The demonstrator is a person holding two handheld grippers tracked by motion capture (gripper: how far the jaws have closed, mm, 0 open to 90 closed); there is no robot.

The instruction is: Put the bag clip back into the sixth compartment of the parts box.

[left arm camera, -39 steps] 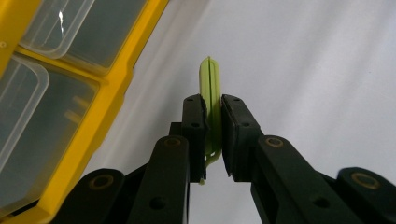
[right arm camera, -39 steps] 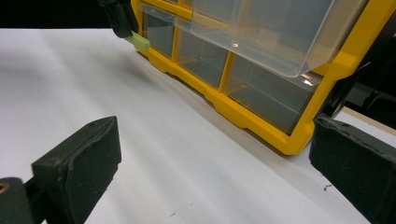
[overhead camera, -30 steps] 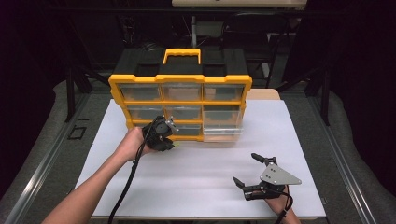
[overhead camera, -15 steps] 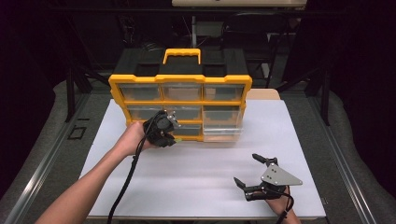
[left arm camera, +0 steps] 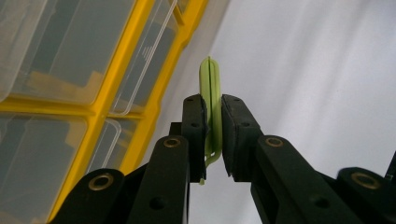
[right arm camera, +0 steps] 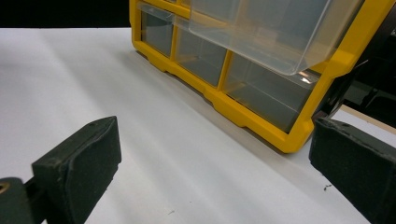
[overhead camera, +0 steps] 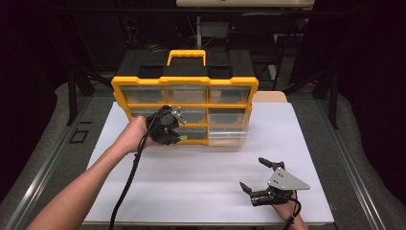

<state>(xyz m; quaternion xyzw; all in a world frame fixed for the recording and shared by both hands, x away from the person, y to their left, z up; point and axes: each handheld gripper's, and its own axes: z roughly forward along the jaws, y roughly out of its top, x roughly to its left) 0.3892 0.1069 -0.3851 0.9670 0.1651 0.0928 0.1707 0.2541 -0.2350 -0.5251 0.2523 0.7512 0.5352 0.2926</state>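
A yellow organizer (overhead camera: 184, 86) with clear drawers and a handle stands upright at the back of the white table top (overhead camera: 191, 177). Its lower right drawer (overhead camera: 229, 134) is pulled out. My left gripper (overhead camera: 178, 137) hovers before the organizer's lower middle drawers, shut on a thin light-green plastic piece (left arm camera: 210, 79) that sticks out past the pads. In the left gripper view the left gripper (left arm camera: 212, 105) has the organizer's frame (left arm camera: 100, 116) at its left. My right gripper (overhead camera: 252, 173) rests open near the table's front right, nothing between its pads (right arm camera: 77, 168).
In the right gripper view the pulled-out clear drawer (right arm camera: 261, 32) hangs over the organizer's yellow base (right arm camera: 243, 116). A wooden block edge (overhead camera: 270, 97) shows behind the organizer at the right. Dark stands and floor surround the table.
The left gripper has risen a little with the green piece in front of the organizer. The right gripper has stayed where it was.
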